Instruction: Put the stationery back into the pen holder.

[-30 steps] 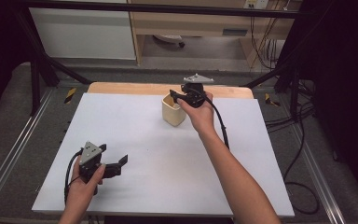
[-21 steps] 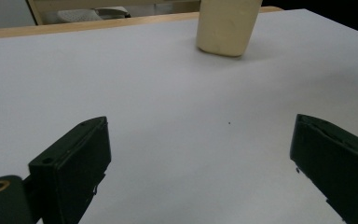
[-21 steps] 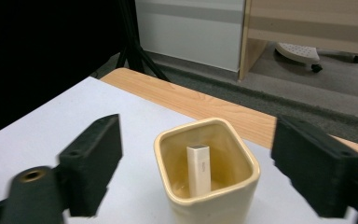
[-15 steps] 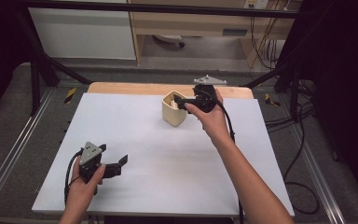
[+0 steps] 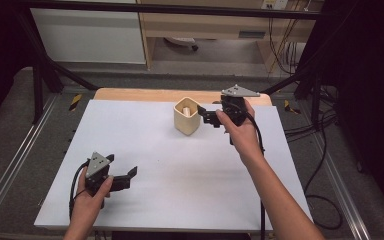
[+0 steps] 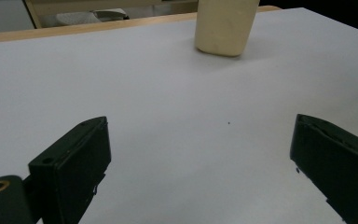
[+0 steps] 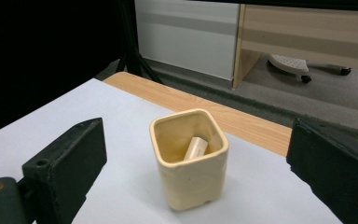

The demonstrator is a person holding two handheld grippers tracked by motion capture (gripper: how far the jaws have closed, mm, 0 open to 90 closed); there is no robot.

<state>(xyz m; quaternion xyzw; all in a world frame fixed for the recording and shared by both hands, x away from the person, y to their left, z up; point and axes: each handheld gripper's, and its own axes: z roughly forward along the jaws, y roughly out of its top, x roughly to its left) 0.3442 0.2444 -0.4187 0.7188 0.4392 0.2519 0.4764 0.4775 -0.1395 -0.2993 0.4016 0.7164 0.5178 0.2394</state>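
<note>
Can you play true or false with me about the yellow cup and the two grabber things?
1. The cream cup stands upright on the white table. True.
2. The cup is empty. False: the right gripper view shows a small pale block leaning inside it.
3. The right gripper is squeezing the cup. False: its jaws are spread wide, with the cup beyond them and untouched.
4. The left gripper is open and holds nothing. True.
5. The left gripper is right beside the cup. False: it sits near the front left of the table, with the cup far off toward the back.
</note>
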